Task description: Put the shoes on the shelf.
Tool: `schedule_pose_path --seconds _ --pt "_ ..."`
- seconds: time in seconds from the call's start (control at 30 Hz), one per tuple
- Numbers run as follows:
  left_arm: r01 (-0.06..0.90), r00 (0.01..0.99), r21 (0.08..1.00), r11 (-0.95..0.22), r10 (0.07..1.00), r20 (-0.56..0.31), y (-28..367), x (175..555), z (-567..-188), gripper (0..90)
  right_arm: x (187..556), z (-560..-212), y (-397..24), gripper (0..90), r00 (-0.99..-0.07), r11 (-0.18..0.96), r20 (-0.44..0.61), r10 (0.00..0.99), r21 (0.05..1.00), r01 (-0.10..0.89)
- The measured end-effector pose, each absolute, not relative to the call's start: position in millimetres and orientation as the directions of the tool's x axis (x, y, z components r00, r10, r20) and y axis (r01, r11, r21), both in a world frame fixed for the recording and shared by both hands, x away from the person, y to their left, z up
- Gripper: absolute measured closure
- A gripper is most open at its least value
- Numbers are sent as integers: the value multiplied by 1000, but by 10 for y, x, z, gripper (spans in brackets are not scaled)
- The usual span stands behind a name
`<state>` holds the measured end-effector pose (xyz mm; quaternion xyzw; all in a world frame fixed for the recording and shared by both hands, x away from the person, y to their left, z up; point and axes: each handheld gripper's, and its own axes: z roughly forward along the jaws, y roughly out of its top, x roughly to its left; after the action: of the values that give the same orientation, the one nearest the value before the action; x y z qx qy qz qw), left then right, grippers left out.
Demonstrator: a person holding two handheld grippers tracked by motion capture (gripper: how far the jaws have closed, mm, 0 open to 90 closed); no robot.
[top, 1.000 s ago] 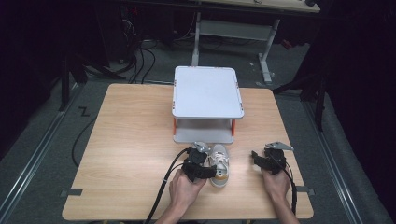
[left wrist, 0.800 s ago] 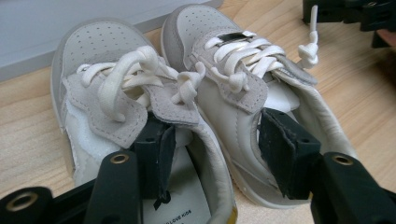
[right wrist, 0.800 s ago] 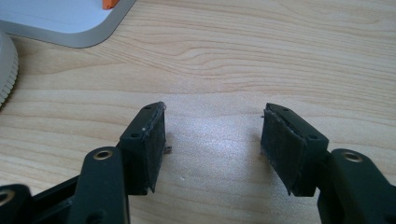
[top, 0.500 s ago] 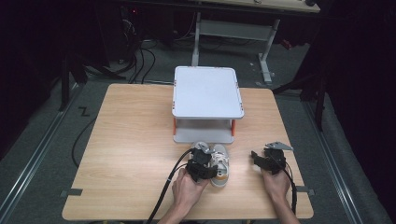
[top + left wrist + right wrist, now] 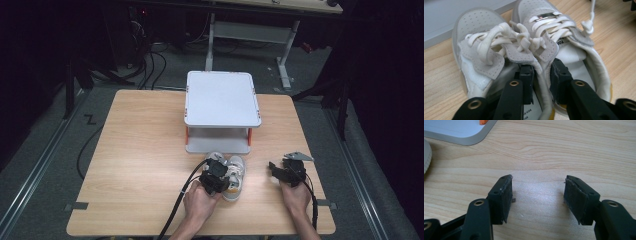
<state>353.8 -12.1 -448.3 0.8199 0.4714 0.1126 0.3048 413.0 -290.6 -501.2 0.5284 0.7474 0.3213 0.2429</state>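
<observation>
The left gripper had just closed its jaws on the touching inner collars of the pair of small sneakers on the worktop, before the white stand. The soft collars could slip free when lifted. The right gripper stayed open, empty.

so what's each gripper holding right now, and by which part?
Left gripper has just closed on the pair of small shoes, pinching their two adjoining inner collars together. Right gripper is open, holding nothing.

Shoes are showing matt suede and perforated cloth; bench is showing smooth wood grain; tongs' pads are looking rough.
</observation>
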Motion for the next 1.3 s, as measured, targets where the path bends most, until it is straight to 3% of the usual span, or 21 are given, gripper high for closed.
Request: schedule_pose_path --seconds 0.47,1.3 --pt "680 560 621 -389 823 -98 -49 3500 -4481 804 4128 -5011 -2903 393 -322 234 -23 946 735 636" --pt "648 610 663 -374 777 -158 230 3483 -4198 815 4129 -5010 -2902 393 -326 236 -22 945 735 635"
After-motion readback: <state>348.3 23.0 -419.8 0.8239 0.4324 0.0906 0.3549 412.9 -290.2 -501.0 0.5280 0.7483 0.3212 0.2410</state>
